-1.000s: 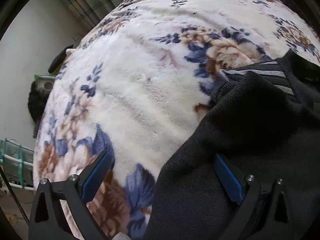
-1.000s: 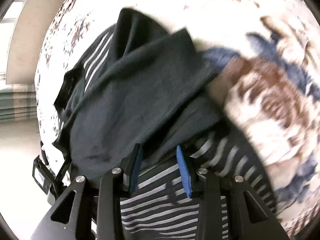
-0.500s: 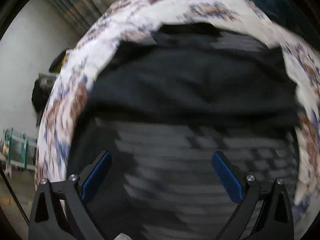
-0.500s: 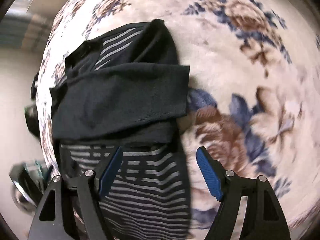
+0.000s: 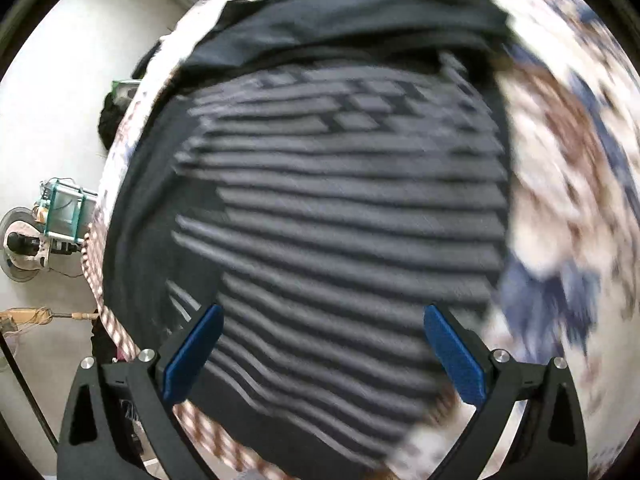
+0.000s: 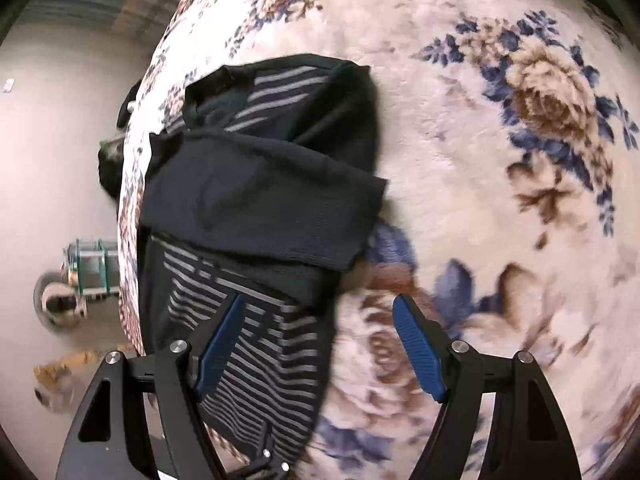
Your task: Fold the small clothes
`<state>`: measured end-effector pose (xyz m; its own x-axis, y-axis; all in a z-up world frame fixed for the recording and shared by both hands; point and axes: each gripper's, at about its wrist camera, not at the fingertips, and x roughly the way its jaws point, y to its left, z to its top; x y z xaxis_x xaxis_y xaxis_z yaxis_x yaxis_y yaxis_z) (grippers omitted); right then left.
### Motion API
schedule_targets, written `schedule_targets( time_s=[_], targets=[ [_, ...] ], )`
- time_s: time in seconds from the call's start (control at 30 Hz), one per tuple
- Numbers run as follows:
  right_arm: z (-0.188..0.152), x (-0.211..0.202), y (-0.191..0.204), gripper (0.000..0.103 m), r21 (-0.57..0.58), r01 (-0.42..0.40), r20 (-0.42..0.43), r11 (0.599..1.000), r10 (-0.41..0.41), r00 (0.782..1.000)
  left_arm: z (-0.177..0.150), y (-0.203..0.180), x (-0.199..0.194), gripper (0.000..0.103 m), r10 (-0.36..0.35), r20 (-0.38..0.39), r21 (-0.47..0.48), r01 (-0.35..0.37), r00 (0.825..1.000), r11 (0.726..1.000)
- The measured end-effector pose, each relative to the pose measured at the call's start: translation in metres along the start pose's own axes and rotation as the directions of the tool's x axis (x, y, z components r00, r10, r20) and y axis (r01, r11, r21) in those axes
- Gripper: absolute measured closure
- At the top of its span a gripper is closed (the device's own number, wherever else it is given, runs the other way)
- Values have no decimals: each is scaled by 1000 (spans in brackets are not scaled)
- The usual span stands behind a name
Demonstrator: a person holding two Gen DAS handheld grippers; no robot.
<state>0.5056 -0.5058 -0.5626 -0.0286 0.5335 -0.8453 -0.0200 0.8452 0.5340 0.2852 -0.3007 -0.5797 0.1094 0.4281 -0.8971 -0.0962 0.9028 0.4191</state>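
The striped sweater [image 6: 256, 320] lies half-folded along the bed's [image 6: 480, 160] left edge, its long axis running away from both tools. The left tool [image 5: 320, 354] hangs spread and empty above its hem; the right tool [image 6: 316, 350], just opened and empty, straddles its right edge.

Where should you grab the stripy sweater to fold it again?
Probably the bottom hem of the striped sweater, coming from the near end. That stripy part lies flat and uncovered on the flowery blanket, while the dark sleeves are already folded across the top.
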Motion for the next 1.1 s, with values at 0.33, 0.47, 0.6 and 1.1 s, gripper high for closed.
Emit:
schedule_targets(
  time_s=[0.33, 0.47, 0.6, 1.1],
  targets=[
    [58, 45, -46, 25, 2, -104, -31, 995, 104, 994, -31, -59, 20, 0, 73, 23, 102, -75, 997, 992],
    [93, 67, -48, 25, -18, -125, -4, 992, 125, 992, -33, -57, 20, 1, 28, 57, 133, -35, 998, 990],
    [120, 87, -41, 25, -30, -161, 20, 986, 162, 987, -29, -43, 24, 24, -96, 49, 143, 89, 994, 986],
    [135, 107, 5, 84, -109, -163, 32, 981, 167, 985, -14, 4, 16, 97, -224, 100, 139, 209, 970, 968]
  ],
)
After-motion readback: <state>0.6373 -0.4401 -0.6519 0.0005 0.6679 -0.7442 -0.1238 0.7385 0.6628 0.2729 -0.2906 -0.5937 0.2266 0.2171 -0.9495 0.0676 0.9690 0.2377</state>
